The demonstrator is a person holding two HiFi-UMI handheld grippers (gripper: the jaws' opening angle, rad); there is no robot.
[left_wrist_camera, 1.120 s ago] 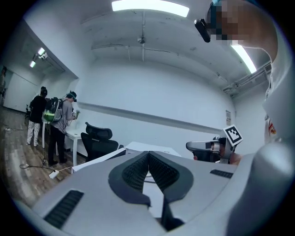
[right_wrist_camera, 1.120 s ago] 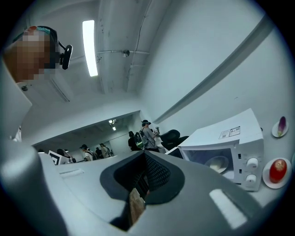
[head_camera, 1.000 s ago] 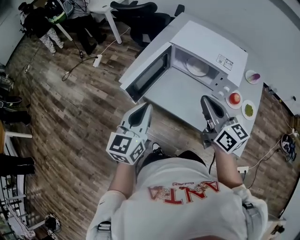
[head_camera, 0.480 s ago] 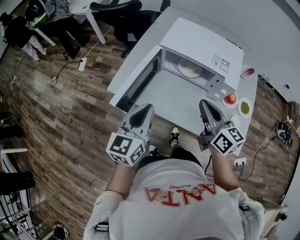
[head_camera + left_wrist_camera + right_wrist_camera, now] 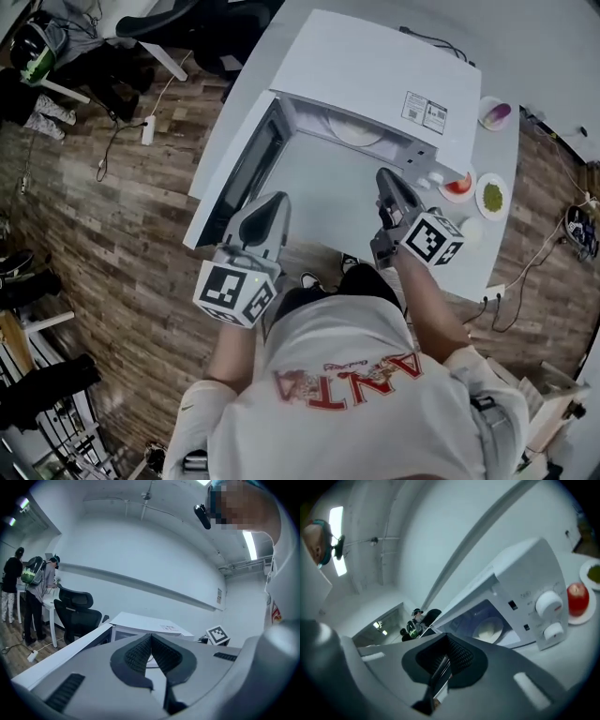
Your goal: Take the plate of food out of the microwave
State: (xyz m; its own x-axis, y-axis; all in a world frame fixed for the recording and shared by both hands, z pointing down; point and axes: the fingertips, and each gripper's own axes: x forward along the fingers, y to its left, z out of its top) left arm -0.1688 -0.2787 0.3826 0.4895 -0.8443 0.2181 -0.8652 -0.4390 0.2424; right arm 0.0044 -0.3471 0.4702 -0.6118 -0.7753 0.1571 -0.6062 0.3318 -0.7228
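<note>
"How do the jaws stand?"

"Both clenched, with nothing in either. The left gripper (image 5: pixel 151 637) has its ribbed pads (image 5: pixel 136 654) pressed tip to tip. The right gripper (image 5: pixel 446 645) is closed the same way, pads flat together."

"And where are they?"

"Side by side in front of the person, both aimed toward the microwave (image 5: pixel 375 70). The left one hangs just beside the outer half of the open door (image 5: pixel 242 173), which swings out to the left. The right one is over the white table (image 5: pixel 328 202), near the control panel with its two dials (image 5: pixel 548 604), and touches nothing."

"The plate of food (image 5: pixel 488 630)?"

"Inside the microwave, on the floor of the cavity. It's a white plate with a pale mound on it. From above, only its front edge shows under the oven's roof. Neither gripper is on it."

"Anything else on the table?"

"Right of the microwave there's a saucer with a red fruit (image 5: pixel 460 186) and a dish of something green (image 5: pixel 492 197). Farther back is a small bowl with something purple (image 5: pixel 494 114)."
</note>
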